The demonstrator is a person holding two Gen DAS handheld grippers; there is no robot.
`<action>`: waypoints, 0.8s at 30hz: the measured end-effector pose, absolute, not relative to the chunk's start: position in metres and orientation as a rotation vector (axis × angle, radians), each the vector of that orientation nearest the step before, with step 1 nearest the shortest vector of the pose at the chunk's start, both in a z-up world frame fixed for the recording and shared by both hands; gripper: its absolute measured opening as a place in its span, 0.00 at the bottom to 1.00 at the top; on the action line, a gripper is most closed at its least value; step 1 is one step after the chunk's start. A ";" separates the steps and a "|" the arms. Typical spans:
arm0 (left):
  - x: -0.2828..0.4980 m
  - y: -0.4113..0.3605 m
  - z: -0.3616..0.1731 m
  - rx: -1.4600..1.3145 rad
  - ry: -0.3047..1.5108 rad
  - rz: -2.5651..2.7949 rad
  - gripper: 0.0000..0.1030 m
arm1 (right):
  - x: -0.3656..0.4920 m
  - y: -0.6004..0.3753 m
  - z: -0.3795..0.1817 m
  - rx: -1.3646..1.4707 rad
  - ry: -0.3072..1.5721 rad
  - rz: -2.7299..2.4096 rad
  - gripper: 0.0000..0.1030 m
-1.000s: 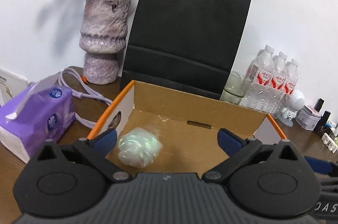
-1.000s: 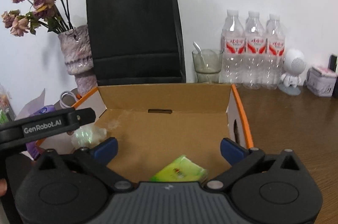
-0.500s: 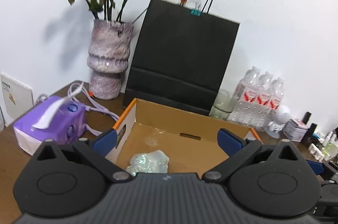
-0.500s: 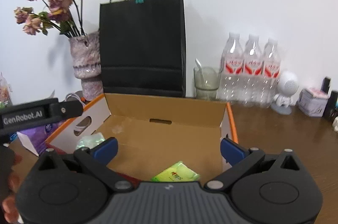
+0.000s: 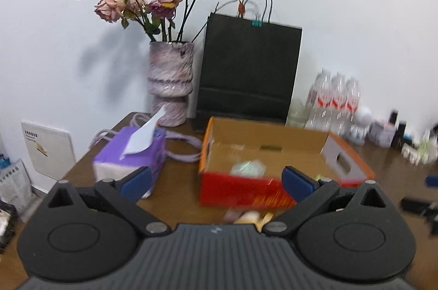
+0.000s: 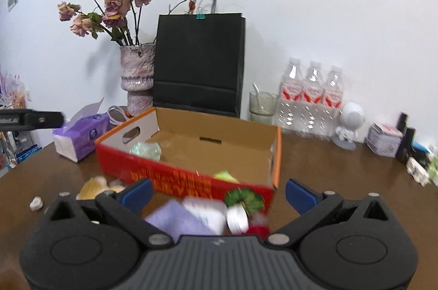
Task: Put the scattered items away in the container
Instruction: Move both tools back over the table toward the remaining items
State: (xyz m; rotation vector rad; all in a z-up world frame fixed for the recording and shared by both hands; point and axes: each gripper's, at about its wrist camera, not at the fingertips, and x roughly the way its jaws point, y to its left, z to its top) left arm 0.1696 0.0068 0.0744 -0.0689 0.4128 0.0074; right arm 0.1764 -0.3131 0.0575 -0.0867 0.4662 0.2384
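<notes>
An open cardboard box (image 6: 175, 181) with a red front wall and orange edges stands on the brown table, also in the left wrist view (image 5: 241, 188). Inside lie a pale green wrapped ball (image 6: 145, 149) (image 5: 247, 166) and a lime-green packet (image 6: 224, 175). In front of the box lie a purple cloth (image 6: 178, 221), a white item (image 6: 208, 213), a roll of white tape (image 6: 237, 218), yellowish items (image 6: 94, 187) (image 5: 250, 217) and a small pale piece (image 6: 36, 203). My right gripper (image 6: 218, 192) is open and empty, above these. My left gripper (image 5: 216, 180) is open and empty, short of the box.
A purple tissue box (image 5: 131, 161) sits left of the box, with a lilac cable (image 5: 183, 147) behind it. A vase of dried roses (image 6: 137, 76), a black paper bag (image 6: 198, 62), a glass (image 6: 262, 103), three water bottles (image 6: 312, 98) and small items (image 6: 386, 143) line the back.
Both grippers have pulled back and up from over the box. The box's red front wall and the loose items in front of it have come into view.
</notes>
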 end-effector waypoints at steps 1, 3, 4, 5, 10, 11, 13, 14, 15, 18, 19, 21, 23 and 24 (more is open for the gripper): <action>0.163 0.012 0.069 -0.047 0.423 0.012 1.00 | 0.169 -0.319 0.053 -0.089 0.471 0.227 1.00; 0.152 0.022 0.057 -0.017 0.445 0.025 1.00 | 0.156 -0.330 0.041 -0.110 0.482 0.194 1.00; 0.147 0.027 0.051 -0.010 0.456 0.031 1.00 | 0.150 -0.335 0.035 -0.123 0.489 0.180 1.00; 0.143 0.033 0.045 -0.006 0.472 0.039 1.00 | 0.144 -0.339 0.028 -0.135 0.502 0.165 1.00; 0.126 0.055 0.018 -0.004 0.540 0.055 1.00 | 0.128 -0.359 -0.010 -0.159 0.603 0.100 1.00; 0.125 0.058 0.013 -0.005 0.552 0.060 1.00 | 0.126 -0.363 -0.016 -0.155 0.618 0.093 1.00; 0.125 0.062 0.006 -0.006 0.571 0.074 1.00 | 0.125 -0.368 -0.027 -0.138 0.639 0.085 1.00; 0.127 0.063 0.003 -0.007 0.579 0.082 1.00 | 0.124 -0.371 -0.030 -0.129 0.645 0.081 1.00; 0.128 0.065 -0.001 -0.009 0.586 0.089 1.00 | 0.125 -0.372 -0.034 -0.124 0.650 0.078 1.00; 0.137 0.072 -0.011 -0.028 0.620 0.126 1.00 | 0.132 -0.374 -0.040 -0.122 0.677 0.059 1.00; 0.139 0.074 -0.014 -0.036 0.628 0.133 1.00 | 0.134 -0.374 -0.041 -0.124 0.680 0.053 1.00; 0.142 0.078 -0.019 -0.050 0.641 0.135 1.00 | 0.137 -0.374 -0.043 -0.125 0.682 0.046 1.00; 0.145 0.080 -0.022 -0.055 0.644 0.131 1.00 | 0.138 -0.373 -0.044 -0.128 0.677 0.046 0.97; 0.147 0.081 -0.023 -0.055 0.643 0.132 1.00 | 0.139 -0.373 -0.044 -0.125 0.672 0.049 0.92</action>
